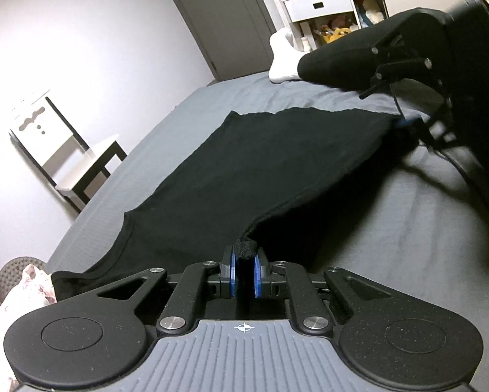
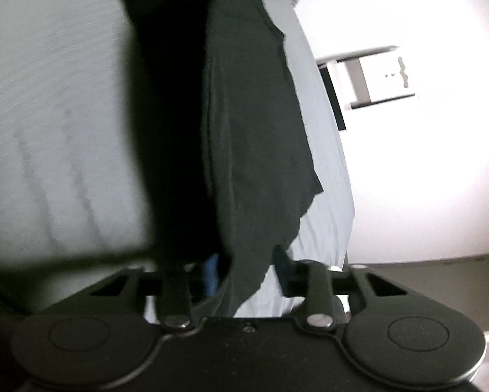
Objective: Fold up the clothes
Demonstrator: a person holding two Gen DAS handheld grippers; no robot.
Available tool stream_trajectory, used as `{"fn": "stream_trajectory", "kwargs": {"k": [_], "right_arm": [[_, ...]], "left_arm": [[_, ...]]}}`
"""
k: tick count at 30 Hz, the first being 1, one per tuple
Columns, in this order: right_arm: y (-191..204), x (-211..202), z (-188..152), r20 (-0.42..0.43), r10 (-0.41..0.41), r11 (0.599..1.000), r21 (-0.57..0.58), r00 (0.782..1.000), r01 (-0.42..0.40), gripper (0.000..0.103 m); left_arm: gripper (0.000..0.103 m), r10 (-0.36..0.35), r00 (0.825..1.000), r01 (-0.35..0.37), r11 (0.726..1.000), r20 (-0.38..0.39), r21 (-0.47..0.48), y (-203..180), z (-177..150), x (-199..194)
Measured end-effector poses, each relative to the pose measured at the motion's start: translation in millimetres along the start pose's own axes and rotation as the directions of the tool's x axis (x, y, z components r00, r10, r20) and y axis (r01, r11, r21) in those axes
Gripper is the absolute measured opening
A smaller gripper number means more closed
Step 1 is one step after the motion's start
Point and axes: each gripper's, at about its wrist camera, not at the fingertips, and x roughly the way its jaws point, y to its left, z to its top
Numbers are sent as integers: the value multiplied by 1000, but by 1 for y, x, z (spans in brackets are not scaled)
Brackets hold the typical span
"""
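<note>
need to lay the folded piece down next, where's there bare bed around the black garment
Bare grey bed sheet lies on the near right, between the black garment and the right gripper. A narrower bare strip runs along the garment's left edge toward the chair. The far side is crowded by a person's leg. The left gripper pinches the near corner.

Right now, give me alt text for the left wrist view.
The left gripper pinches a corner of a black garment spread on a grey bed. The right gripper meets its far corner, beside a person's leg.
</note>
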Motion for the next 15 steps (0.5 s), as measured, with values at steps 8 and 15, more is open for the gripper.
{"fn": "stream_trajectory", "kwargs": {"k": [8,15], "right_arm": [[-18,3,-11,13,50,997,65,999,-51,5],[-45,7,-8,82,3,995,100,997,-11,4]], "left_arm": [[10,-5,1000,5,1000,-1,-4,3,1,0],[10,33,999,-33,998,5,53,10,15,-2]]}}
